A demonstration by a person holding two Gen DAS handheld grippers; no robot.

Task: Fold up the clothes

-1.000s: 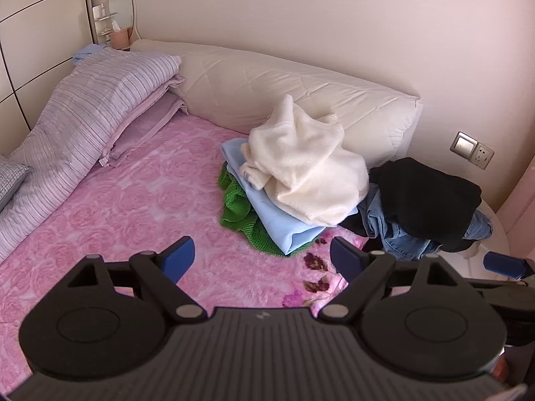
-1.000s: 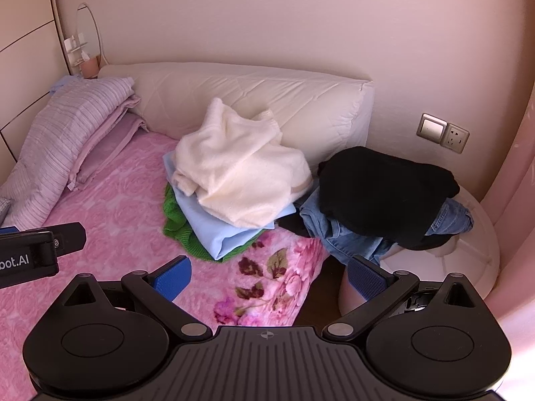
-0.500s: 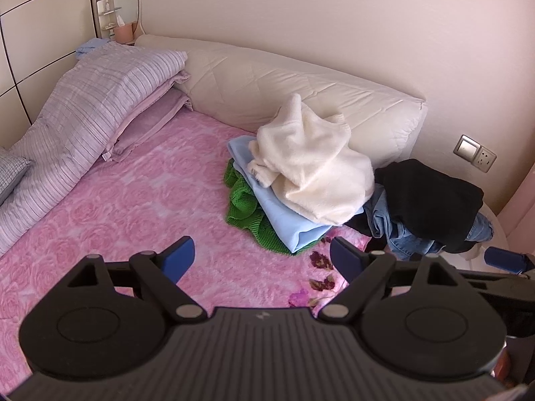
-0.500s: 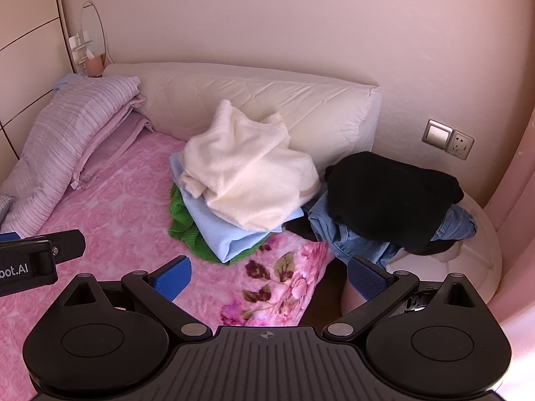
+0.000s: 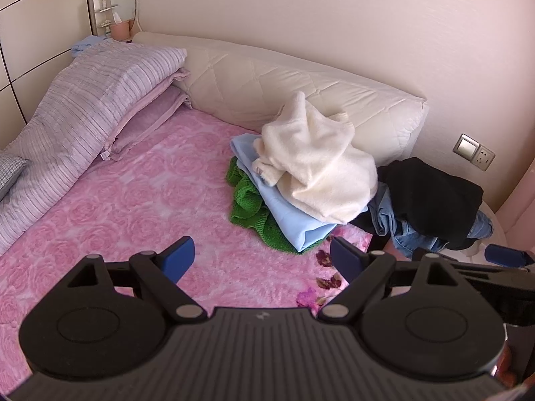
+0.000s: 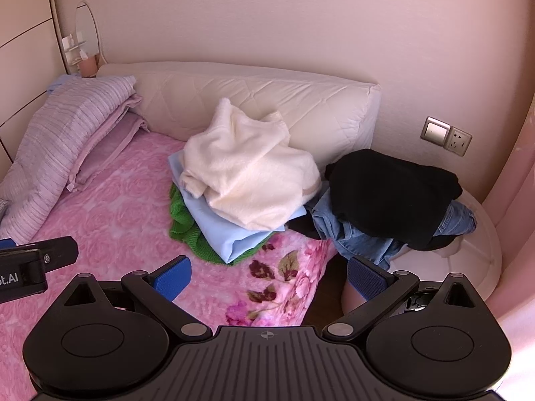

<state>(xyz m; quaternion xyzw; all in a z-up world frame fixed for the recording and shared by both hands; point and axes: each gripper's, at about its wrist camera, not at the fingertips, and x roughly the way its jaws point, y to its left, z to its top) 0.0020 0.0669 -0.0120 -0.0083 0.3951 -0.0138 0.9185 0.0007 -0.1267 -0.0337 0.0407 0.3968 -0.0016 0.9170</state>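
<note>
Hidden parts first: the green knit (image 5: 249, 205) shows only as an edge under the pile. The jeans (image 6: 347, 230) are mostly covered by a black garment (image 6: 391, 193); what they rest on is unclear, apart from a white rounded surface (image 6: 481, 244) at right. Small items on the shelf (image 5: 107, 10) in the upper left are too small to identify.

Clothes pile: centre of both views, on the pink bed (image 5: 133, 200) against the cream headboard cushion (image 5: 267, 83). A cream fleece (image 5: 317, 170) lies crumpled on top, over a light blue cloth (image 5: 294, 224) that looks smoother and partly folded.

Left gripper (image 5: 260, 259): jaws spread wide, holding nothing, low over the bed short of the pile. Right gripper (image 6: 267, 277): jaws likewise spread and empty, over the flowered corner of the bed.

Striped lilac pillows (image 5: 83, 107) stacked at left.
</note>
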